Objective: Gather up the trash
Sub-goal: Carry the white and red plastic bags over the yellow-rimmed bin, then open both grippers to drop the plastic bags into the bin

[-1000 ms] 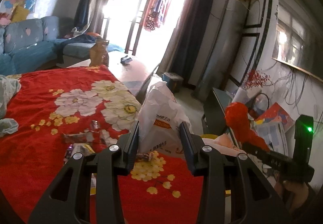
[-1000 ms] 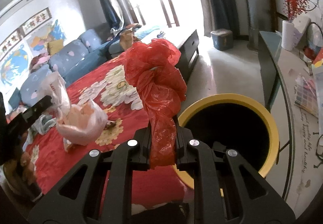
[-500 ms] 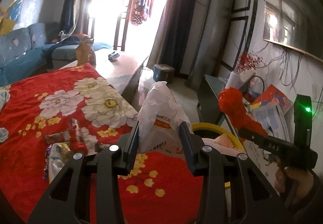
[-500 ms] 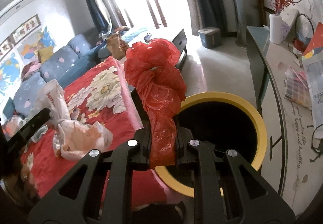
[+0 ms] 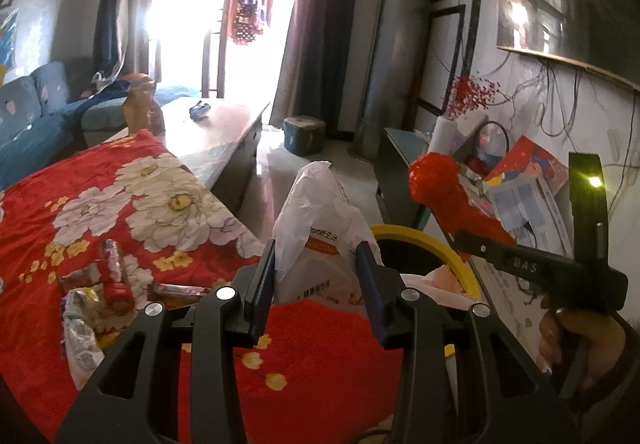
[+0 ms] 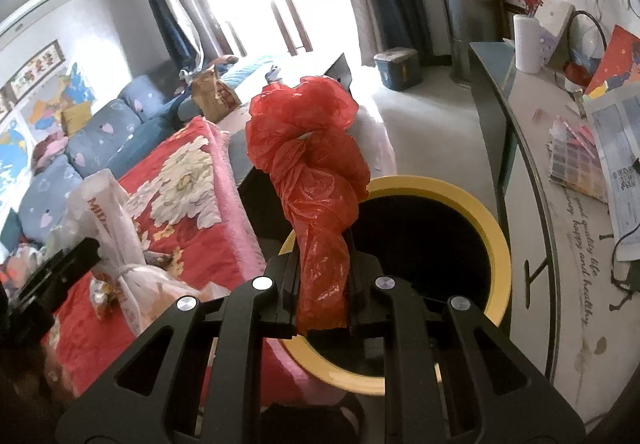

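1. Right gripper (image 6: 322, 272): jaws pinched tight on a crumpled red plastic bag (image 6: 316, 180). The bag rises out of the jaws toward 12 o'clock and billows into a knot-like head. In the left wrist view the same tool shows at 3 o'clock, carried by a hand (image 5: 576, 336), with the red bag at its tip.

2. Left gripper (image 5: 316, 272): jaws part-way apart, clamped on the sides of a white plastic bag (image 5: 320, 228) with orange print. The bag stands upright between the fingers and twists to a peak at 12 o'clock. In the right wrist view this bag sits at 9 o'clock, over the blanket edge.

3. Trash bin (image 6: 500, 240): round, yellow rim, dark inside. It lies directly beyond the right gripper, between 1 and 4 o'clock, with the red bag at its near-left rim. In the left wrist view its rim shows just right of the white bag.

4. Red floral blanket (image 5: 80, 212): covers the surface from 7 to 10 o'clock in the left wrist view. Snack wrappers (image 5: 108, 284) lie loose on it at 9 o'clock, near the left gripper.

5. Side counter (image 6: 560, 212): 2 to 4 o'clock, beside the bin, carrying papers and a white vase of red sprigs (image 6: 528, 44).

6. Low table (image 5: 216, 132), then blue sofa (image 6: 100, 140) at 10 o'clock.

7. Glazed balcony door (image 5: 224, 12), 12 o'clock, brightly backlit, dark curtains either side.
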Demonstrator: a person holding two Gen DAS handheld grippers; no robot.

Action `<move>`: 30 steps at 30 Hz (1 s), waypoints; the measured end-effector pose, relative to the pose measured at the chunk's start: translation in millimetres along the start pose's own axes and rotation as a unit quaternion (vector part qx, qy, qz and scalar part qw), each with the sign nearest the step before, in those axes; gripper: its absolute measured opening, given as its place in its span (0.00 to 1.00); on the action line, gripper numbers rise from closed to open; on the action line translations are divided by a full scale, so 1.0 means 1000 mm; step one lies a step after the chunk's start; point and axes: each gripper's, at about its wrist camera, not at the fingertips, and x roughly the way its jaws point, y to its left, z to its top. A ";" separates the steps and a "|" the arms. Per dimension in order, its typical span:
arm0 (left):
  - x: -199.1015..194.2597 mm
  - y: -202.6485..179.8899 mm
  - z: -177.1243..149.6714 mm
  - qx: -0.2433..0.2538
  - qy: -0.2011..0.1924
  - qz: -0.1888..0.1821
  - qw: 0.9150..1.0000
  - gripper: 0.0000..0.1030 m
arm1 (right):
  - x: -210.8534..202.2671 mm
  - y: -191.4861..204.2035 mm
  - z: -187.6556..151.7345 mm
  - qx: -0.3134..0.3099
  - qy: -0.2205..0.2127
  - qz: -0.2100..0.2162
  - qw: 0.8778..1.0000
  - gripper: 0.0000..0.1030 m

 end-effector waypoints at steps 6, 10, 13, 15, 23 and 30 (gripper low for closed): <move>0.010 -0.016 -0.005 0.018 0.013 -0.005 1.000 0.37 | 0.004 -0.010 -0.001 0.007 0.006 -0.005 1.000 0.11; 0.017 -0.025 -0.009 0.031 0.018 -0.005 0.999 0.37 | 0.007 -0.020 -0.002 0.015 0.011 -0.012 1.000 0.11; 0.023 -0.032 -0.010 0.042 0.023 -0.003 0.999 0.37 | 0.011 -0.028 -0.003 0.023 0.015 -0.017 0.999 0.11; 0.028 -0.036 -0.011 0.048 0.028 -0.002 0.998 0.37 | 0.014 -0.033 -0.004 0.025 0.021 -0.020 0.999 0.11; 0.055 -0.048 -0.014 0.067 0.053 0.003 0.996 0.37 | 0.024 -0.051 -0.008 0.042 0.039 -0.028 0.998 0.11; 0.083 -0.058 -0.017 0.081 0.073 0.013 0.994 0.37 | 0.029 -0.062 -0.012 0.056 0.050 -0.035 0.997 0.11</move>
